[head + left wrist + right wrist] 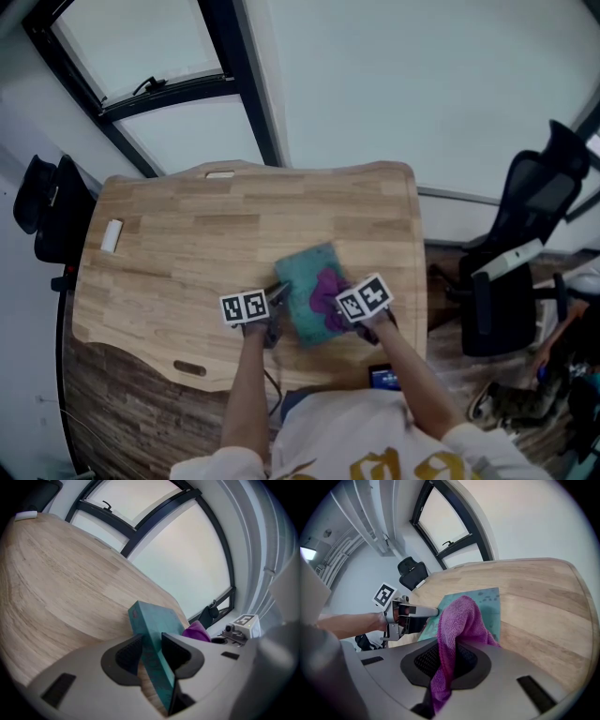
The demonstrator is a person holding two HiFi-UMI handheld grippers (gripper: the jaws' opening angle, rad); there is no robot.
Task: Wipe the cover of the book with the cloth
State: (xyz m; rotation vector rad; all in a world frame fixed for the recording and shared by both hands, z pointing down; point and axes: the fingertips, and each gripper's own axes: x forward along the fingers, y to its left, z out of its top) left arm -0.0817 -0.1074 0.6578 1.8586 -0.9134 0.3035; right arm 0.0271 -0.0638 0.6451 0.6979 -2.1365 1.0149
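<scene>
Book (305, 274) lies with its teal cover up on the wooden counter (187, 244), close to the near edge, its long axis running away from the person. The left gripper (277, 296) has its fingers clamped on the book's left edge, steadying it. The right gripper (334, 307), at the book's near right corner, has its fingers closed on a purple cloth (325, 289) whose free end rests on the cover. Most of the bare cover lies beyond the cloth, toward the book's far end, so a stroke along the long axis looks natural. Bare counter surrounds the book, and a small white object (112, 235) sits well to its left.
</scene>
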